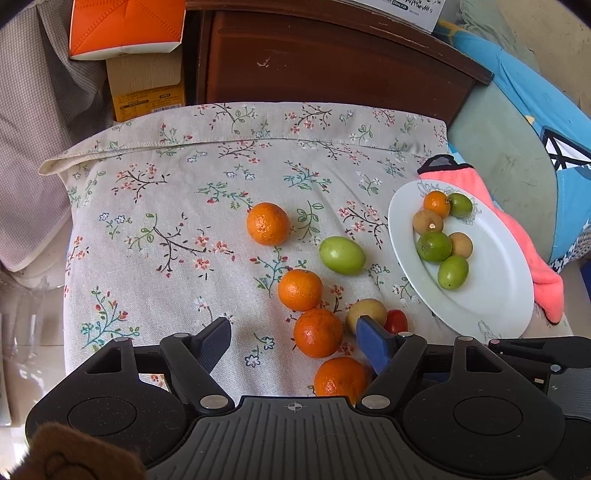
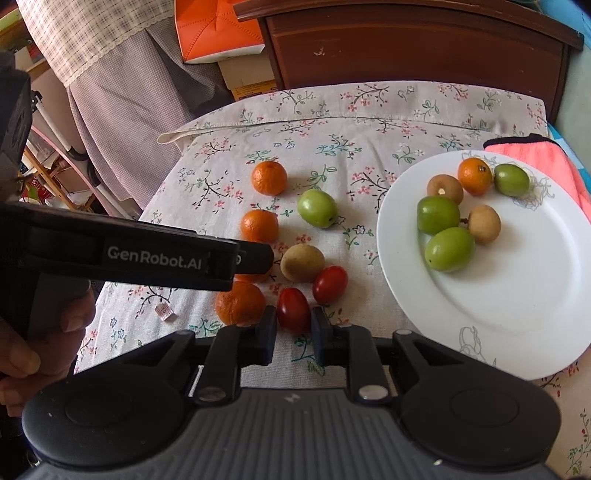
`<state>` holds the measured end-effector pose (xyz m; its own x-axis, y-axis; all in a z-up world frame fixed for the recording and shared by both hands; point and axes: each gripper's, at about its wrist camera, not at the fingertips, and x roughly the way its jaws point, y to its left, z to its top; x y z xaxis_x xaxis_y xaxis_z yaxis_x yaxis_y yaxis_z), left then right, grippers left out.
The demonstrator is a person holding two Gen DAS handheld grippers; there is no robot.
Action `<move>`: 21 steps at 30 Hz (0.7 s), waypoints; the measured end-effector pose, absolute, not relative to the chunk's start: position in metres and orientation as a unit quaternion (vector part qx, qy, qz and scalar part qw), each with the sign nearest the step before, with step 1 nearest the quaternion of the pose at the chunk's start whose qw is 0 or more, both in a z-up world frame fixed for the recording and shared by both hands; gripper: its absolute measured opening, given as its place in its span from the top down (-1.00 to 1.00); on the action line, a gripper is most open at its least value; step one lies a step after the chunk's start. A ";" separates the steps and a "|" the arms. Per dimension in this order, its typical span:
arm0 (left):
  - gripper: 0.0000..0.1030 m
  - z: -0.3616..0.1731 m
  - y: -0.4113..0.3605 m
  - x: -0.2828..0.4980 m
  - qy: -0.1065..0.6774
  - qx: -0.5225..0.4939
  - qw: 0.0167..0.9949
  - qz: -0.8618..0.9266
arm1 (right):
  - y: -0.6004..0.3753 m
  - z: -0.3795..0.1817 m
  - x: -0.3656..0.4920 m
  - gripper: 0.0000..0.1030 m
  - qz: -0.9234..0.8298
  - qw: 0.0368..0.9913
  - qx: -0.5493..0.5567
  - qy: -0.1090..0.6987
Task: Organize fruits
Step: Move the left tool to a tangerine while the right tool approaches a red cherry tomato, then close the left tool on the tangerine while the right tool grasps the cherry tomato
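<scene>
My right gripper (image 2: 294,334) is shut on a red cherry tomato (image 2: 293,310) that rests on the floral cloth (image 2: 332,122). A second tomato (image 2: 330,284) and a brown fruit (image 2: 302,263) lie just beyond it. The white plate (image 2: 517,295) to the right holds a small orange (image 2: 475,175), green fruits and brown fruits. My left gripper (image 1: 295,338) is open, and an orange (image 1: 317,338) lies between its fingers, touching neither pad. More oranges (image 1: 300,290) and a green fruit (image 1: 342,254) lie ahead on the cloth, with the plate (image 1: 491,295) at the right.
A pink cloth (image 1: 517,236) lies under the plate's far side. A dark wooden cabinet (image 1: 332,62) and an orange box (image 1: 125,26) stand behind the table. A hand (image 2: 37,332) holds the left tool's black body (image 2: 147,254), which crosses over the oranges in the right wrist view.
</scene>
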<state>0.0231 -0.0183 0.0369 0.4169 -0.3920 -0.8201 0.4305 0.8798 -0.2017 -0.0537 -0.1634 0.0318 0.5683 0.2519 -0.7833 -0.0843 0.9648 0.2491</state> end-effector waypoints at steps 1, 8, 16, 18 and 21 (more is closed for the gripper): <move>-0.42 0.037 -0.019 0.022 0.479 0.025 0.842 -0.247 | -0.164 0.033 -0.055 0.62 0.096 0.881 0.092 0.454; -0.39 0.032 -0.027 0.018 0.468 0.057 0.845 -0.251 | -0.171 0.033 -0.058 0.62 0.086 0.879 0.100 0.458; 0.09 0.027 -0.029 0.017 0.452 0.062 0.850 -0.265 | -0.171 0.035 -0.059 0.62 0.086 0.880 0.101 0.456; 0.35 0.028 -0.029 0.015 0.450 0.059 0.849 -0.270 | -0.171 0.035 -0.059 0.62 0.086 0.880 0.101 0.456; 0.45 0.030 -0.030 0.014 0.445 0.061 0.851 -0.272 | -0.171 0.037 -0.059 0.62 0.089 0.881 0.100 0.454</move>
